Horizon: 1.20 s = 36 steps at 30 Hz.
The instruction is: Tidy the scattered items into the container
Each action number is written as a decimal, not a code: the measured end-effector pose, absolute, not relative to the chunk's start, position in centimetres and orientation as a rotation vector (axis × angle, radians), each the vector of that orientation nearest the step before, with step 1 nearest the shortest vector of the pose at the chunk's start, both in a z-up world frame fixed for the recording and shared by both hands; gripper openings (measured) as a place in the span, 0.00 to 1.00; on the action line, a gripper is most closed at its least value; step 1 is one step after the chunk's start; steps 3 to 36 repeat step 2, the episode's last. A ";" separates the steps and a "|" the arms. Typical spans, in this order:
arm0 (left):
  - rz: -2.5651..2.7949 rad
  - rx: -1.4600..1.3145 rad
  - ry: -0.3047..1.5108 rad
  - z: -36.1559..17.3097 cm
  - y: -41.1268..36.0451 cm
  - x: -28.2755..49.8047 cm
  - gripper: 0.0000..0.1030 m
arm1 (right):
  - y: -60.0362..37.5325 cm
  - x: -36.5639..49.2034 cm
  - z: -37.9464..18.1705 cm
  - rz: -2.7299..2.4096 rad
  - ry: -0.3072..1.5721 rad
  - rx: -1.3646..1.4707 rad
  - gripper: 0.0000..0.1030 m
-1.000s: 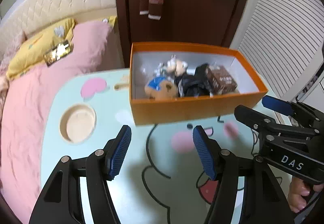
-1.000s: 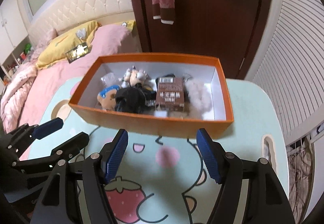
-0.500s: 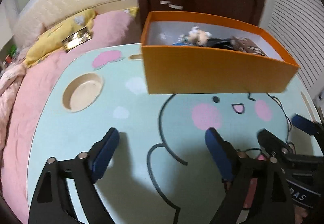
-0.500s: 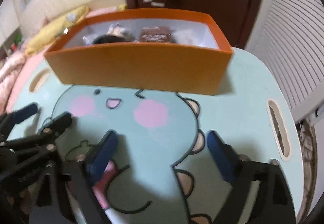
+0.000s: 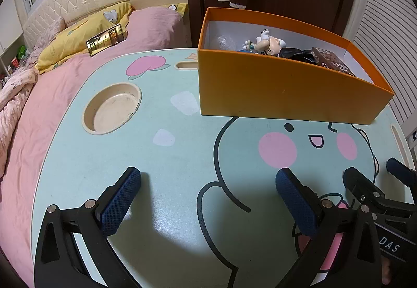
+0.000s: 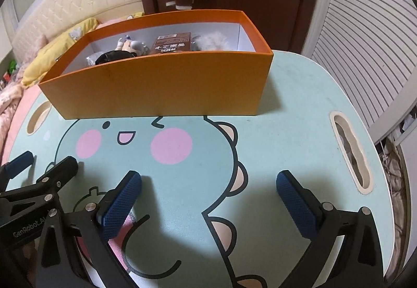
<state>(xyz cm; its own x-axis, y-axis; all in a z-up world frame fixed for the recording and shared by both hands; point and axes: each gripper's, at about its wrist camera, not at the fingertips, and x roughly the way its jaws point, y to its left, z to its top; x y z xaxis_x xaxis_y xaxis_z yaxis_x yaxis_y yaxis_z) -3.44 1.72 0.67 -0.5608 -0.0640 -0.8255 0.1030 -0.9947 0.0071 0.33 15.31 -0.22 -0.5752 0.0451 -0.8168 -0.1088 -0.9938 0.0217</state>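
Note:
An orange box [image 5: 281, 90] [image 6: 161, 84] stands at the far side of the cartoon-printed table [image 5: 179, 157]. Inside it lie a small figurine [image 5: 268, 44], a brown carton [image 6: 170, 45], a black item [image 6: 114, 56] and a white fluffy thing [image 6: 212, 40]. My left gripper [image 5: 208, 176] sits low over the table in front of the box, its jaws opening with nothing between them. My right gripper [image 6: 208, 177] is beside it, open and empty. Each shows in the other's view: the right gripper [image 5: 372, 170] and the left gripper [image 6: 48, 160].
A round cup recess [image 5: 113, 108] is sunk into the table's left part, and a handle slot [image 6: 350, 152] lies near its right edge. A pink bed [image 5: 52, 84] with a yellow pillow and a phone [image 5: 105, 39] borders the left. Dark door and slatted shutters stand behind.
Both grippers dropped toward the table and tilted up, so the box now shows from the side. Both sets of jaws spread wider.

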 end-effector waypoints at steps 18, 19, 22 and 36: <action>-2.693 1.422 0.063 0.7 1.7 -3.4 1.00 | 15.3 0.3 -0.2 2.711 0.106 -1.403 1.00; -2.693 1.422 0.063 0.7 1.7 -3.4 1.00 | 15.3 0.3 -0.2 2.711 0.106 -1.403 1.00; -2.693 1.422 0.063 0.7 1.7 -3.4 1.00 | 15.3 0.3 -0.2 2.711 0.106 -1.403 1.00; -2.693 1.422 0.063 0.7 1.7 -3.4 1.00 | 15.3 0.3 -0.2 2.711 0.106 -1.403 1.00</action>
